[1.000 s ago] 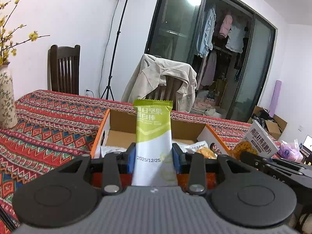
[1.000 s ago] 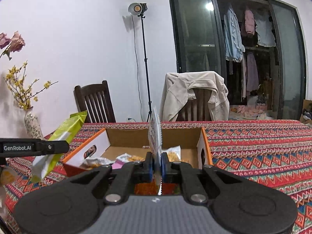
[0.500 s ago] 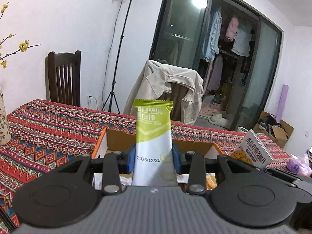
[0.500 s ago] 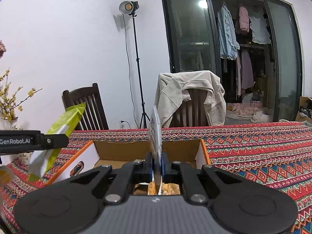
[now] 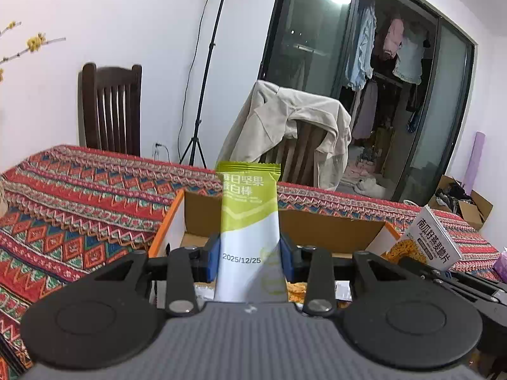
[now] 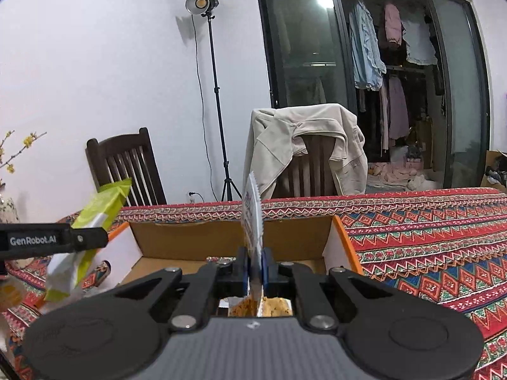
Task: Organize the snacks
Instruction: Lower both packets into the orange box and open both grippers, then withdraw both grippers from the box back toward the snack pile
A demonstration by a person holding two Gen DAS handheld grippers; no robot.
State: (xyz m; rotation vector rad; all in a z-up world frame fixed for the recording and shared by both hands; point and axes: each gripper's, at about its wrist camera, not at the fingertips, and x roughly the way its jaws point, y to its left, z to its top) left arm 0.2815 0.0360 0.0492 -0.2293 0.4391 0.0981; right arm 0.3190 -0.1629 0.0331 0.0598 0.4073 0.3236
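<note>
Green-and-white snack bar [image 5: 248, 221] pinched upright in the left claw [image 5: 250, 258], orange-and-white snack packet [image 6: 253, 221] clamped edge-on in the fully closed right claw [image 6: 255, 267], both poised at the near edge of the open cardboard box [image 6: 228, 237] on the patterned tabletop [image 6: 427, 237]. Could snag on the box wall or drop outside if released from here. Compared with a second ago, nearer the box and lower, its inside now mostly hidden; both grips unchanged.

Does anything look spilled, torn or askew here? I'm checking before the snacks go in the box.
Nothing stands out. The left gripper holds a green bar upright and intact, the right gripper pinches a white packet edge-on, and the box sits open on the table, no spills visible.
</note>
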